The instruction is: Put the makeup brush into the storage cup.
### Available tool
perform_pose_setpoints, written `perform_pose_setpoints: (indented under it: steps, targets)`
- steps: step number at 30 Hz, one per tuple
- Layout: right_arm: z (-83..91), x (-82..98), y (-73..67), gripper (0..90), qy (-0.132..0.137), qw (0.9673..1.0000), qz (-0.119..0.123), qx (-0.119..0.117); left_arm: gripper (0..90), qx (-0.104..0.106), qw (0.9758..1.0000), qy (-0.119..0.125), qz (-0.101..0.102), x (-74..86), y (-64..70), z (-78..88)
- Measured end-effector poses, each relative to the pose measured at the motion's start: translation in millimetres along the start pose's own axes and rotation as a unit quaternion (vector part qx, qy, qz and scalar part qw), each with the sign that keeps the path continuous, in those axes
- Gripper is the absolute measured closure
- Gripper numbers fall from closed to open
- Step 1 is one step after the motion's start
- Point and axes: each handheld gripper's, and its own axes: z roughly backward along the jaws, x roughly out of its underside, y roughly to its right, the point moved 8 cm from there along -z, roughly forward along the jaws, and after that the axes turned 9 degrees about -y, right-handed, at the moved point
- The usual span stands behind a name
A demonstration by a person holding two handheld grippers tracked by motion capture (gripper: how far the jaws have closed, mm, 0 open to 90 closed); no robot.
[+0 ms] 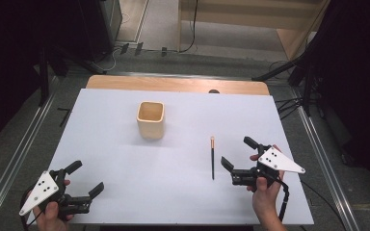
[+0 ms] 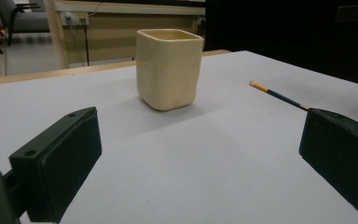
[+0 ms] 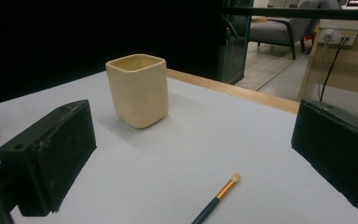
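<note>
From the high view: left gripper [image 1: 85, 178] low at the near-left corner of the white table [image 1: 125, 192], jaws spread wide and holding nothing, left hand [image 1: 53, 214] wrapped around its rear; right gripper [image 1: 238, 153] at the near right, jaws likewise apart and empty, right hand [image 1: 265, 190] beneath it, aimed leftward toward the thin brush [image 1: 212, 158] lying just beside its tips, with the cream square cup [image 1: 150, 119] upright farther back near the middle. Over to the left gripper view: black jaws wide at either side, cup [image 2: 168, 67] standing straight ahead, brush [image 2: 277, 94] lying off to the right. Then the right gripper view: jaws parted around bare tabletop, brush [image 3: 216, 196] flat between them with its pale tip pointing away, cup [image 3: 137, 89] upright beyond on the left.
</note>
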Motion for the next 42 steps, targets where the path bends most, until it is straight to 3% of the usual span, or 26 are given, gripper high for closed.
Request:
perform_pose_setpoints:
  steps: [15,22,29,33,37,42]
  targets:
    - [-22.2,-18.9,-4.0,0.0,-0.016,0.9998,0.008,-0.009,0.0,-0.001,1.0000,0.000,0.001,0.3,-0.8,0.6]
    - [-32.5,-19.5,-3.2,0.0,-0.033,0.9991,-0.002,-0.027,0.0,-0.001,1.0000,0.003,0.002,-0.2,-0.7,0.9]
    - [-42.4,-23.0,-0.9,0.0,-0.044,0.9986,-0.012,-0.028,0.0,0.000,1.0000,0.002,0.000,-0.2,-0.6,0.3]
    - [-47.7,-24.9,0.3,0.8,-0.056,0.9981,-0.016,-0.023,0.0,0.000,1.0000,0.001,0.001,0.1,-0.8,0.5]
    - [-55.1,-24.8,4.1,8.0,-0.081,0.9964,-0.026,-0.003,0.0,0.001,1.0000,0.001,0.001,-0.2,0.1,-0.1]
    - [-64.0,-21.1,8.8,13.6,-0.123,0.9911,-0.044,0.024,0.0,0.002,1.0000,0.000,-0.002,-0.2,1.5,-1.4]
